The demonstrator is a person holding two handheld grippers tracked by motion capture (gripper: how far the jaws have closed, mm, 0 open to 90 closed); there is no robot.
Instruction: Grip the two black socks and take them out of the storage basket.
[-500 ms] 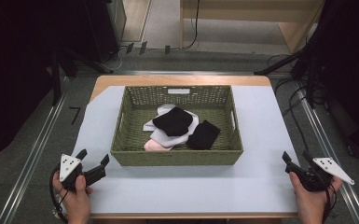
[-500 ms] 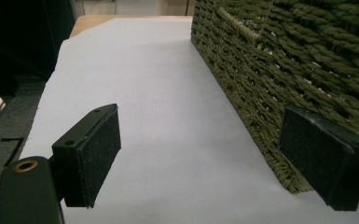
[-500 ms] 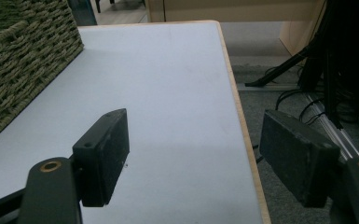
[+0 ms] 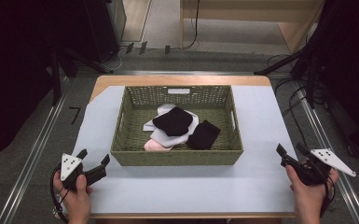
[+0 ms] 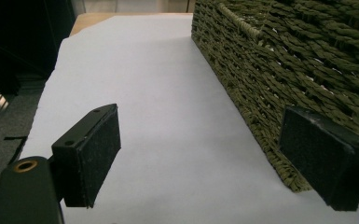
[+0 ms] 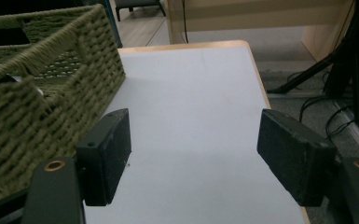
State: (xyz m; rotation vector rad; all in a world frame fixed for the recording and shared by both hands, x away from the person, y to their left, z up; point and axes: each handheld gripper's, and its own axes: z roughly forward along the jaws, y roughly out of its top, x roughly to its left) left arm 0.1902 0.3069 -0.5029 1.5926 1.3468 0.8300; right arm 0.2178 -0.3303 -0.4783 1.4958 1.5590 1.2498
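A green woven basket (image 4: 177,157) stands in the middle of the white-covered table (image 4: 191,186). Inside it lie a black cloth (image 4: 173,120) on a white cloth (image 4: 168,136), a second black piece (image 4: 204,134) to the right, and a pink piece (image 4: 155,145) at the front. My left gripper (image 4: 93,157) is held low near the basket's front left corner, open and empty. In the left gripper view (image 5: 205,154) the basket wall (image 5: 279,56) runs close by its right jaw. My right gripper (image 4: 290,149) is open near the table's front right edge, with bare table between its jaws (image 6: 198,154).
Wooden table edges show at the back (image 4: 177,79) and at the right (image 6: 256,79). Cables (image 4: 303,107) and dark stands lie on the floor to the right, and a metal rail (image 4: 37,140) runs along the left. White cover stretches in front of the basket.
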